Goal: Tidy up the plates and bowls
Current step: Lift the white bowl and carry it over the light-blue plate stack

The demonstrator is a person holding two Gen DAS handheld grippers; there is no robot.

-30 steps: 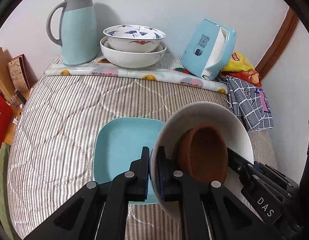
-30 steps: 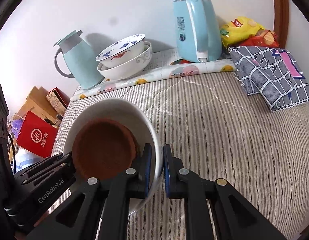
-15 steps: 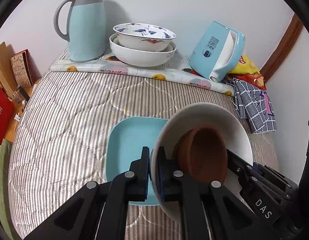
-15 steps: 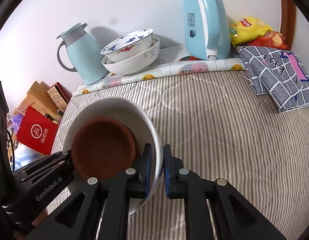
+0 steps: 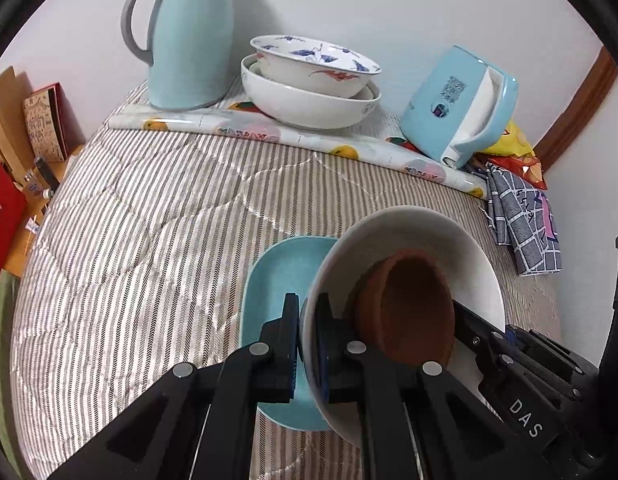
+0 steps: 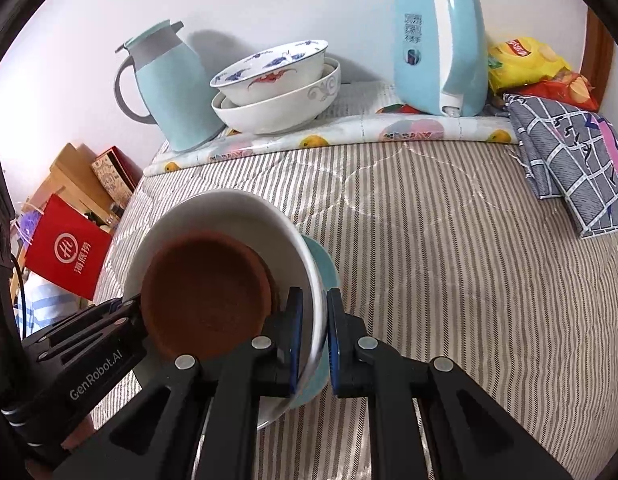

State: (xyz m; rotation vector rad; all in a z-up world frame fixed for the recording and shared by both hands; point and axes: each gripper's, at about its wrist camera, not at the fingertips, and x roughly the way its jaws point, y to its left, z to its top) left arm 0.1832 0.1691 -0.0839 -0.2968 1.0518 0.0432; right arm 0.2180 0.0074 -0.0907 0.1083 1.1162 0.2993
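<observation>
Both grippers hold one white bowl [image 5: 421,236] by opposite sides of its rim, with a brown bowl [image 5: 409,304] nested inside. My left gripper [image 5: 307,344] is shut on the left rim. My right gripper [image 6: 314,332] is shut on the right rim of the white bowl [image 6: 229,208], beside the brown bowl [image 6: 207,296]. The white bowl hangs over a light blue square plate [image 5: 277,280] on the striped bedcover; a sliver of that plate [image 6: 325,264] shows past the rim. Two stacked bowls, a crane-patterned one [image 5: 313,60] in a plain white one [image 5: 305,104], stand at the back.
A light blue thermos jug [image 5: 189,36] and a blue kettle [image 5: 457,108] stand on a fruit-print mat [image 5: 269,132] by the wall. A checked cloth [image 6: 573,168] and snack bags [image 6: 529,64] lie at the right. Red bag [image 6: 65,256] and boxes sit beyond the left edge.
Both grippers carried the white bowl forward and a little down, bringing it further over the blue plate. The grips have not changed.
</observation>
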